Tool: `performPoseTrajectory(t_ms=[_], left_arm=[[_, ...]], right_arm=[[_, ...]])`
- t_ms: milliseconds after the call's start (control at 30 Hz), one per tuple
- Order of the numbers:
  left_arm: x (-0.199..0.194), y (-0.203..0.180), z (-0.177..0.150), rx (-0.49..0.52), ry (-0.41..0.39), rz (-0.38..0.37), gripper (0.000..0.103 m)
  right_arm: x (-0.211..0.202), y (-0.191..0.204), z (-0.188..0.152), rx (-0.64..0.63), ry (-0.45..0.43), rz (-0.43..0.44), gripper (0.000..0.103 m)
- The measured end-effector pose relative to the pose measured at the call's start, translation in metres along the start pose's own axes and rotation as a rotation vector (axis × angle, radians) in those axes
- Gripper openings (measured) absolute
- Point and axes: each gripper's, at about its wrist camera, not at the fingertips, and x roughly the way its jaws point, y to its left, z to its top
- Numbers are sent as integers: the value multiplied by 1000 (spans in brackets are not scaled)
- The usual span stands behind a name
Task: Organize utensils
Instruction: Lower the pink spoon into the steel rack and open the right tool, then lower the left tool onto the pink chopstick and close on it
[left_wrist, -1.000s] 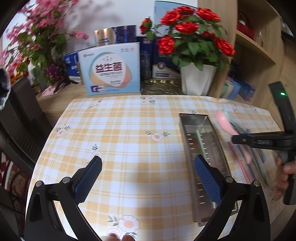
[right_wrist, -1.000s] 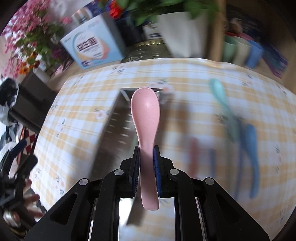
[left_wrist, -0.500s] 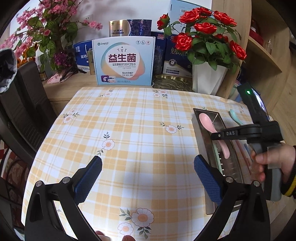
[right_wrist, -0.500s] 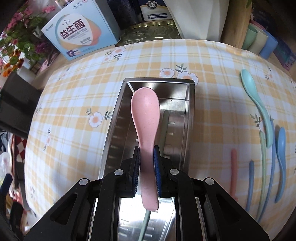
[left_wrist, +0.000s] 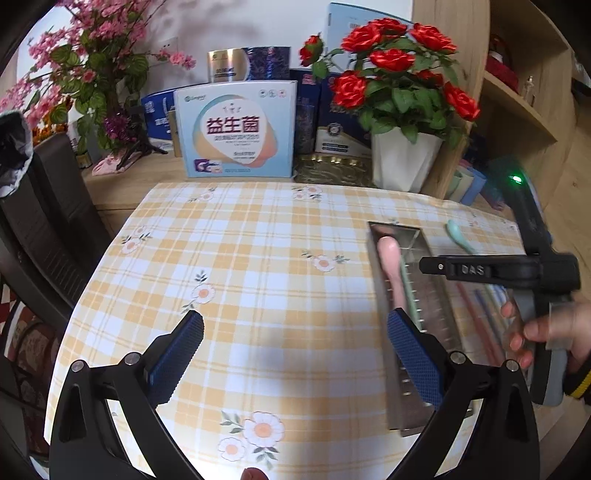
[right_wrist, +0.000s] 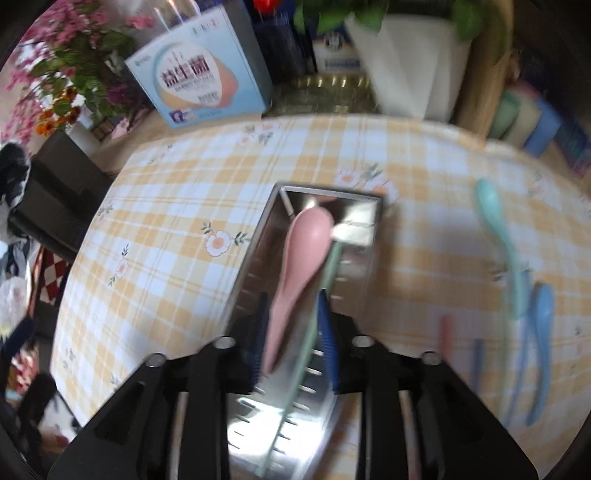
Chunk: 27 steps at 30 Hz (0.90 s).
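Stainless steel forms the long perforated utensil tray (right_wrist: 258, 254) that is set on the yellow checked tablecloth (left_wrist: 258, 258) of the worktop. Inside it, a pink spoon (right_wrist: 303, 251) is seen tilted, bowl toward the far end, beside a pale green utensil handle (right_wrist: 325, 280). The right hand-held gripper (right_wrist: 291, 332) is held over the tray with its jaws opening; the pink spoon's handle lies between the blue pads, which are no longer pressed on it. The left hand-held gripper (left_wrist: 295, 347) is held wide open above the cloth, nothing between its pads, its right pad just over the tray's near part. To the right of the tray, a teal spoon (right_wrist: 495, 221), a blue spoon (right_wrist: 541, 332) and further blurred utensils are laid out on the cloth. A person's hand (left_wrist: 546, 332) is wrapped around the right gripper's grip.
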Motion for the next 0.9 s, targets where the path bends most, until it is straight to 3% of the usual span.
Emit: performPoseTrajectory(t_ms=[133,300,433,767,900], left_arm=[[-12,-15,10,8,-11,-1,97],[-30,-40,22,14,-17,51,97],[-46,-63,27,22,-53,34,97],[-68,-140,17,94,-75,-36,97],[-57,-168,3,98,-34,-56,97]], right_arm=[[-41,-17,-17,-3,-102,-16,56],[-91,-40,-37,-19,-222,-9,87],[-132,-66,-53,-24,-322,-14,88],[-193,-137,-101,42,-406,-50,88],[-200,-163,-123,82,-415,-41,88]])
